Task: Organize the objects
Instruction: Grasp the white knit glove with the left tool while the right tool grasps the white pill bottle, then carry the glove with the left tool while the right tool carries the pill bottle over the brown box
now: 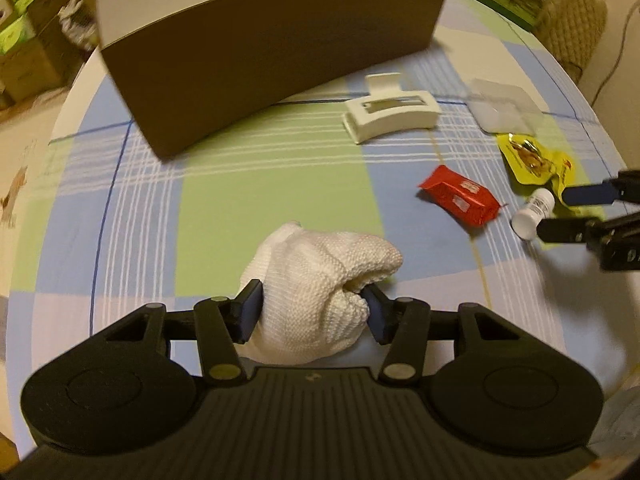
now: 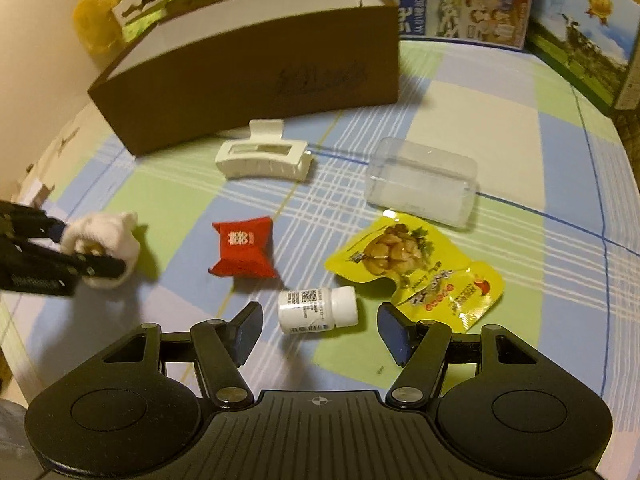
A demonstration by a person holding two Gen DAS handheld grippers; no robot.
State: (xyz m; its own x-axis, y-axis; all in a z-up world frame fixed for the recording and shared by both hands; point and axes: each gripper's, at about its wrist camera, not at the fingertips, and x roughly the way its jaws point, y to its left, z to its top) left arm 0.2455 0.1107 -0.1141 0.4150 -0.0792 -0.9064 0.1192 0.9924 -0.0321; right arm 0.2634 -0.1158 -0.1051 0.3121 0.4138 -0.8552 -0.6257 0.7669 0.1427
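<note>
My left gripper (image 1: pixel 312 314) is clamped on the white knitted cloth bundle (image 1: pixel 320 280) above the checked tablecloth (image 1: pixel 280 184), my right gripper (image 2: pixel 320 330) gapes wide around the white pill bottle (image 2: pixel 318 310), and the hair claw (image 2: pixel 262 156), red packet (image 2: pixel 242 254), yellow snack pouch (image 2: pixel 416 268) and clear plastic case (image 2: pixel 424 182) all lie outside the brown cardboard box (image 2: pixel 248 72), so I judge the tidying is barely begun.

The box (image 1: pixel 256 60) is cut by the top edge of the left wrist view, and both views hide its inside. The cloth (image 1: pixel 316 300) covers the inner faces of the left gripper's (image 1: pixel 312 312) 2 fingers. The bottle (image 2: pixel 316 309) label is too small to read. The box's dark print is blurred. The milk cartons (image 2: pixel 452 0) are cropped at the top.
</note>
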